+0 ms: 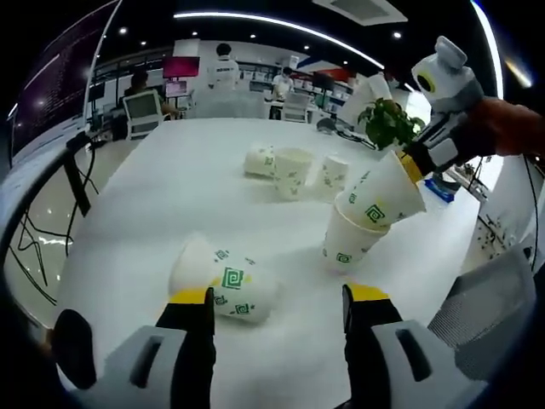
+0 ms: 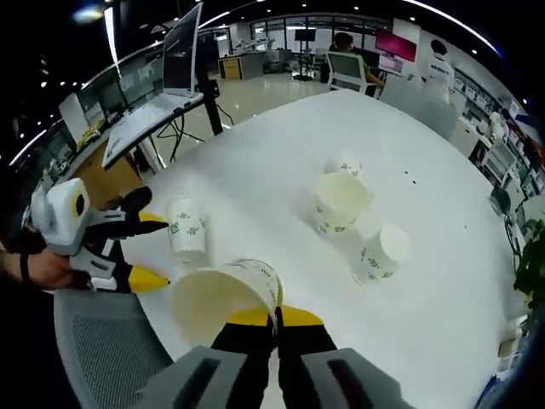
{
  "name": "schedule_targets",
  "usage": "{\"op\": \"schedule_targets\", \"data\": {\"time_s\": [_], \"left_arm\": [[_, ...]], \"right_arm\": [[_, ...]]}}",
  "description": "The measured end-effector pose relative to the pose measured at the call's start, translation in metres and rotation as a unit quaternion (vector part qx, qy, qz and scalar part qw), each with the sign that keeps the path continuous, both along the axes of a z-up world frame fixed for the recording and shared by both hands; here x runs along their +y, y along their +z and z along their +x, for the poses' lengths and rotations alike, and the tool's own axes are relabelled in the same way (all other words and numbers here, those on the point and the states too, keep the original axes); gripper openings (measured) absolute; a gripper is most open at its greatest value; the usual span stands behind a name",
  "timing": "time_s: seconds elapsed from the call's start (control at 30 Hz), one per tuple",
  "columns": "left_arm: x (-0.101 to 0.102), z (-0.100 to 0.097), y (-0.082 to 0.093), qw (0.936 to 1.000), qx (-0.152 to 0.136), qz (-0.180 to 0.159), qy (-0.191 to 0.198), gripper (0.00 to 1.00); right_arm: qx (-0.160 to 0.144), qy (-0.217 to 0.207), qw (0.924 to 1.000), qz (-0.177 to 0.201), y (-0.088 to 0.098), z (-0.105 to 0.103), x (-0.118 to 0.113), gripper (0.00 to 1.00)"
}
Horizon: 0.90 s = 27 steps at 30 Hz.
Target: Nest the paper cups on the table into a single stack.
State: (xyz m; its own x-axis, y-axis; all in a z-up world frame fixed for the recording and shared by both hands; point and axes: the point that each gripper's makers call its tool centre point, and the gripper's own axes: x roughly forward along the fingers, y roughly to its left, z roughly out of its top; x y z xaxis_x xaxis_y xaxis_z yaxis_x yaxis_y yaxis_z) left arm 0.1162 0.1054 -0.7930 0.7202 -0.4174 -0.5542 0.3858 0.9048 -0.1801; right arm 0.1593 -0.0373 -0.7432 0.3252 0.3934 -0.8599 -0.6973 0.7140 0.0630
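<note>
— Where are the hand-held grippers?

— The right hand-held gripper [image 2: 274, 317] is clamped on the rim of a tilted paper cup [image 1: 381, 198], its base tucked into an upright cup [image 1: 347, 244] on the table [image 1: 153, 213].

— And the left?

— The left hand-held gripper [image 1: 278, 300] gapes wide; a fallen cup [image 1: 223, 281] lies by its left jaw. Three more cups [image 1: 294, 169] lie beyond.

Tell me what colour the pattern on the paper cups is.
Green on white cups, clearest in the left gripper view.
</note>
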Motion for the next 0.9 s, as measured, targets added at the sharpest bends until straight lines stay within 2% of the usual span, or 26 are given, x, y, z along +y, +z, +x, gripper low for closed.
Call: {"op": "schedule_targets", "data": {"time_s": [0.1, 0.17, 0.4, 0.57, 0.7, 0.83, 0.9], "left_arm": [[0.000, 0.000, -0.001, 1.0000, 0.000, -0.001, -0.002, 0.59], [0.000, 0.000, -0.001, 1.0000, 0.000, 0.000, -0.003, 0.59], [0.001, -0.001, -0.002, 1.0000, 0.002, -0.003, -0.001, 0.59], [0.000, -0.001, -0.002, 1.0000, 0.002, -0.003, -0.002, 0.59], [0.000, -0.002, -0.001, 1.0000, 0.003, -0.003, -0.002, 0.59], [0.001, -0.002, -0.001, 1.0000, 0.004, -0.002, -0.002, 0.59], [0.001, -0.003, 0.000, 1.0000, 0.002, 0.001, -0.005, 0.59]], "right_arm": [[0.018, -0.006, 0.9998, -0.001, -0.006, 0.004, 0.002, 0.00], [0.024, -0.009, 0.9997, -0.003, -0.007, 0.000, 0.000, 0.00], [0.018, 0.002, 0.9998, -0.007, -0.010, 0.002, 0.002, 0.09], [0.015, 0.005, 0.9999, -0.006, -0.010, 0.003, 0.003, 0.11], [0.001, 0.014, 0.9999, 0.000, -0.007, 0.006, 0.005, 0.18], [-0.033, 0.040, 0.9987, -0.004, -0.004, 0.012, 0.003, 0.29], [-0.041, 0.046, 0.9981, -0.001, -0.001, 0.005, 0.004, 0.31]]}}
